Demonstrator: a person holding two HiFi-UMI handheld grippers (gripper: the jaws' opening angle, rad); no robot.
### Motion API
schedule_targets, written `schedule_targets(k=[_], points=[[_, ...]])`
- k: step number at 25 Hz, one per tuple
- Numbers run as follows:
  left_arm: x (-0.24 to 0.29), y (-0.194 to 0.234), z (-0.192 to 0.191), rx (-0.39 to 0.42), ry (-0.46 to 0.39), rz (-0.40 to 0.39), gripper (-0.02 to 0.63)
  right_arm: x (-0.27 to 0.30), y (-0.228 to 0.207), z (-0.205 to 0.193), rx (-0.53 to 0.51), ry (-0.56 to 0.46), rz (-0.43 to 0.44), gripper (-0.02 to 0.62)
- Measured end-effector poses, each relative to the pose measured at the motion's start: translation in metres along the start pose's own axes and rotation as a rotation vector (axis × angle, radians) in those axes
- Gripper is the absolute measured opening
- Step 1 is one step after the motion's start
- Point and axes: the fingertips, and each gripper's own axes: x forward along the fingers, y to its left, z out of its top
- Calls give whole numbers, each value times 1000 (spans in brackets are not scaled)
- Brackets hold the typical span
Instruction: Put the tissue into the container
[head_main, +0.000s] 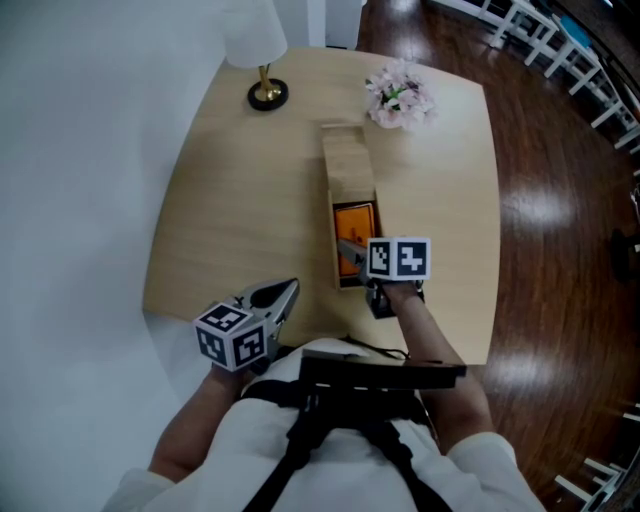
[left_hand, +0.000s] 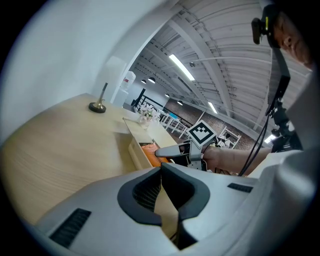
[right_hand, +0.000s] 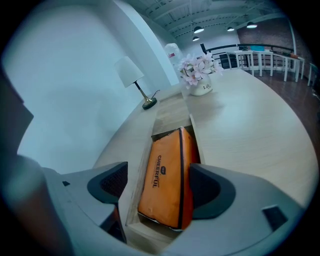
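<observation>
An orange tissue pack (head_main: 355, 222) (right_hand: 167, 175) lies tilted in the open near end of a long wooden container (head_main: 345, 160) (right_hand: 170, 117); a lid covers the container's far half. My right gripper (head_main: 350, 256) (right_hand: 159, 186) hovers over that opening with its jaws wide. The pack sits between them: the left pad is clear of it, the right pad is at its edge. My left gripper (head_main: 283, 293) (left_hand: 161, 170) is shut and empty, held low over the table's near left edge. In the left gripper view I see the container (left_hand: 134, 152), the pack (left_hand: 149, 149) and the right gripper (left_hand: 167, 152).
The light wooden table (head_main: 240, 220) carries a lamp (head_main: 262, 60) (right_hand: 131, 75) at the back left and a small vase of pink flowers (head_main: 398, 95) (right_hand: 197, 70) at the back. A white wall runs along the left; dark wooden floor lies to the right.
</observation>
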Motion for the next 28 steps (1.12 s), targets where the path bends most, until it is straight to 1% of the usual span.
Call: schedule_targets(k=[4,16,21,28], points=[[2,0,1,2,0,-2,-6,-1,-1,1,5,-3,17,385],[5,-5,9,13,-9,-13,-6,-9,-4,3,30,-30,13,385],[7,-10,12,19,-10,-22,-6,-17,-3,7,37,-58,20,385],[13,-17,20,25,-20,-38,-6,-39,-9,19,56,-133,33,385]])
